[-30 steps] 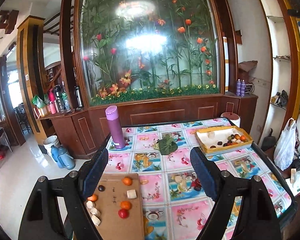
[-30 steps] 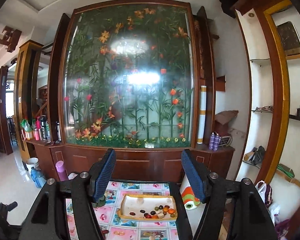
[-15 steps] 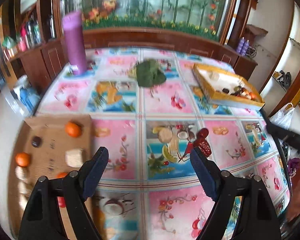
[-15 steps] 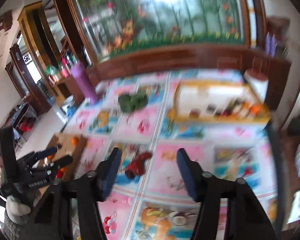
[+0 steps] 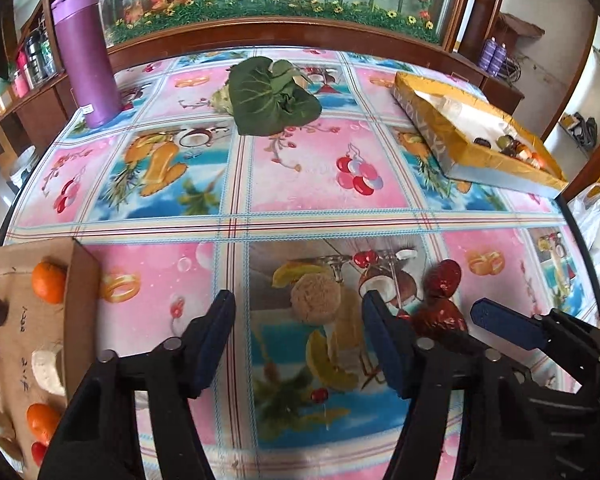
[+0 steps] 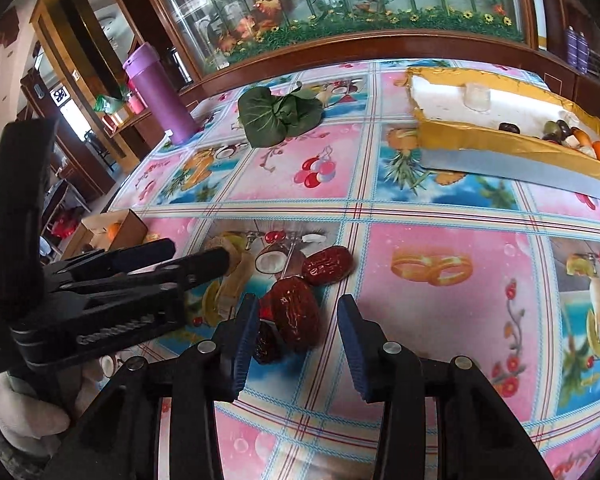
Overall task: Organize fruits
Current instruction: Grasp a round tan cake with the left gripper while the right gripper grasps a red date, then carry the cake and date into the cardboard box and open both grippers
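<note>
Right gripper (image 6: 296,344) released, jaws straddling nearest red date (image 6: 294,314) near table's front edge, pre-grasp. Left gripper (image 5: 300,336) also released, over round biscuit (image 5: 315,300).

Both wrist cameras sit low and close over the tablecloth (image 5: 324,184), facing the cabinet at 12 o'clock; both share the red dates (image 6: 296,312) and yellow tray (image 5: 472,152).

Three wrinkled dark-red dried jujubes (image 6: 296,316) lie clustered on the tablecloth between and just ahead of the right tongs' fingertips. Round oranges (image 5: 49,282) and pale fruit pieces (image 5: 48,366) lie in the cardboard tray left of the left tongs.
</note>
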`<state>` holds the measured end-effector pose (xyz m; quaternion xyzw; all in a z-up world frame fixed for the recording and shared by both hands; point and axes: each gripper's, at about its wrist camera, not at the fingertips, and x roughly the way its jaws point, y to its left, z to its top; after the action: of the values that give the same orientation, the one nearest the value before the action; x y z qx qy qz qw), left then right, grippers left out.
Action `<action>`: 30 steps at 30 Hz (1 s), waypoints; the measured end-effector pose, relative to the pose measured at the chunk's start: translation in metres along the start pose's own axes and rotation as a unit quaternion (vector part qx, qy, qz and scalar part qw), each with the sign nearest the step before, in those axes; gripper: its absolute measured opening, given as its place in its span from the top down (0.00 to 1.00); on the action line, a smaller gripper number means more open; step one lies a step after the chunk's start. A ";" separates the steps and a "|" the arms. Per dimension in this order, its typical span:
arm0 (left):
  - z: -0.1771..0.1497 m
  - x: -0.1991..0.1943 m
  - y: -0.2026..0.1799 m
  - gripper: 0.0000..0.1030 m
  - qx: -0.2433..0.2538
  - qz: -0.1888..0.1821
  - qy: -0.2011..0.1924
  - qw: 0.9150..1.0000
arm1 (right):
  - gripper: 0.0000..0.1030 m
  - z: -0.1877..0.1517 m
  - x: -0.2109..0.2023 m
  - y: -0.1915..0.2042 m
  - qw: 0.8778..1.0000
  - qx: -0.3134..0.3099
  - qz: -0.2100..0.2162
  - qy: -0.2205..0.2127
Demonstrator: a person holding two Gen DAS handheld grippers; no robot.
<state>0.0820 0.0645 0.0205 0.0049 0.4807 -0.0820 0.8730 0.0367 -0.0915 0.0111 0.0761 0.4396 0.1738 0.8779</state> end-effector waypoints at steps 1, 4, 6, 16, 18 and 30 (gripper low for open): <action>0.000 0.004 -0.001 0.64 0.003 0.001 0.004 1.000 | 0.57 0.001 0.001 0.002 1.000 -0.003 -0.003 0.000; -0.002 0.006 0.000 0.74 0.003 0.008 0.001 1.000 | 0.57 0.002 0.010 0.005 1.000 -0.009 -0.009 0.003; -0.003 0.003 0.003 0.74 -0.004 0.006 -0.001 1.000 | 0.65 0.001 0.013 0.007 1.000 -0.012 -0.012 0.005; -0.022 -0.061 0.017 0.74 -0.035 -0.019 -0.043 0.998 | 0.70 0.000 -0.008 0.011 1.000 -0.002 -0.009 -0.016; -0.031 -0.077 0.022 0.74 -0.044 -0.026 -0.051 0.997 | 0.70 -0.001 -0.021 0.014 1.000 -0.001 -0.006 -0.025; -0.105 -0.165 0.126 0.74 -0.143 0.015 -0.104 0.984 | 0.69 -0.027 -0.079 0.098 0.995 -0.029 0.073 -0.055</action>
<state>-0.0743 0.2208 0.0938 -0.1212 0.3940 0.0009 0.9111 -0.0514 -0.0305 0.0816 0.0922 0.3782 0.2458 0.8877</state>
